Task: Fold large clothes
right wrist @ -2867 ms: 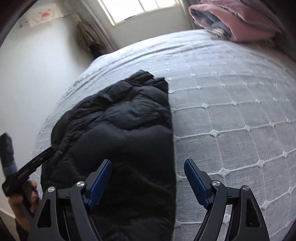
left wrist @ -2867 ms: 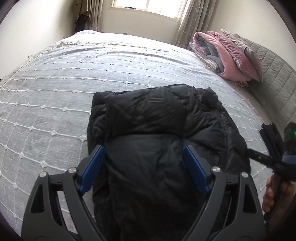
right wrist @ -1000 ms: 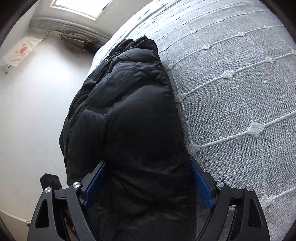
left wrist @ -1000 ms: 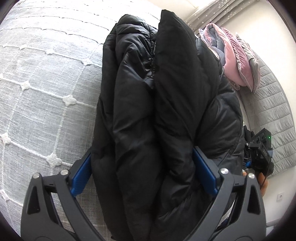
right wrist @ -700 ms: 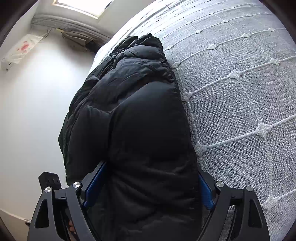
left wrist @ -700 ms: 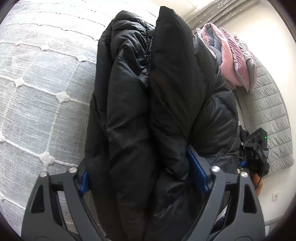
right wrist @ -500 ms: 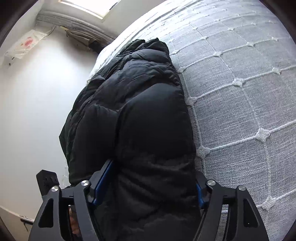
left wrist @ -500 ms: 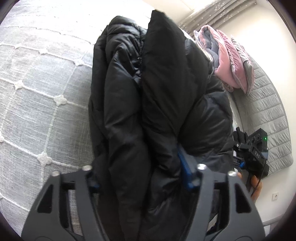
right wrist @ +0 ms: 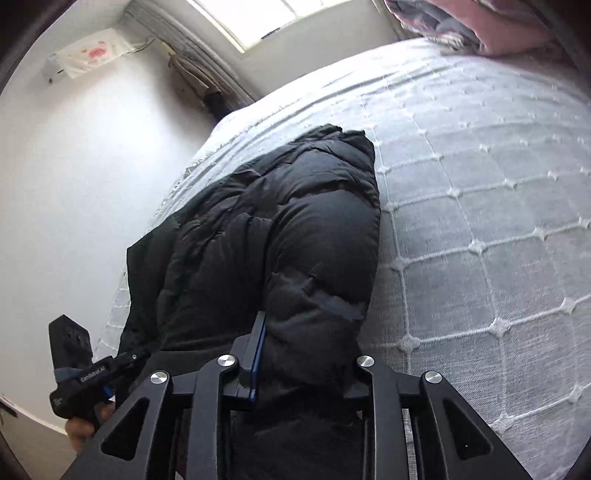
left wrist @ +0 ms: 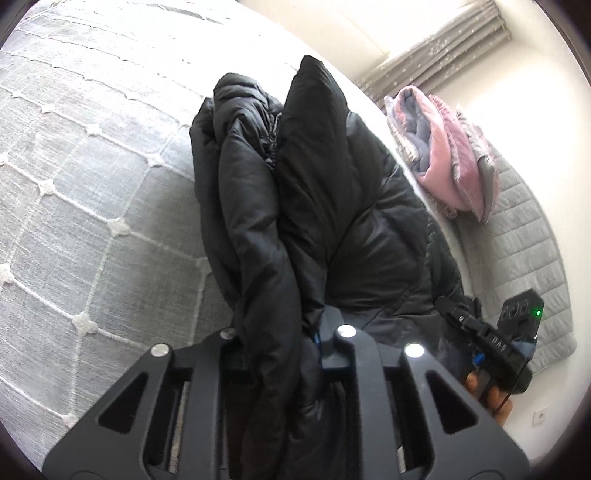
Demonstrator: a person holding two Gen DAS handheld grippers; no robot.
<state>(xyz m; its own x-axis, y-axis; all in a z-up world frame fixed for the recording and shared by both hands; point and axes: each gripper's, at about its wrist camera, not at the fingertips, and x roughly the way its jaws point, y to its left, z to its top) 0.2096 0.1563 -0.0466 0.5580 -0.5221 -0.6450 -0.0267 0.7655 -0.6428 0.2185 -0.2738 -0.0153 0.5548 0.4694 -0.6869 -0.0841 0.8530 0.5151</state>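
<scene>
Both claws, left gripper [left wrist: 282, 349] and right gripper [right wrist: 304, 363], clamp the black puffer jacket [left wrist: 314, 206] on the bed [left wrist: 92, 184] (seemingly its near hem); next, carry that edge over toward the collar.

The fingertips of the left hand-held gripper [left wrist: 282, 345] are buried in the folds of the black jacket [left wrist: 317, 206], and the jacket's lower end is cut off by the bottom edge. In the right wrist view, the right hand-held gripper [right wrist: 306, 354] has its right finger hidden behind the jacket. The pink blanket [right wrist: 476, 22] is cropped at the top edge, and the bed [right wrist: 498, 221] is blurred towards the right.
</scene>
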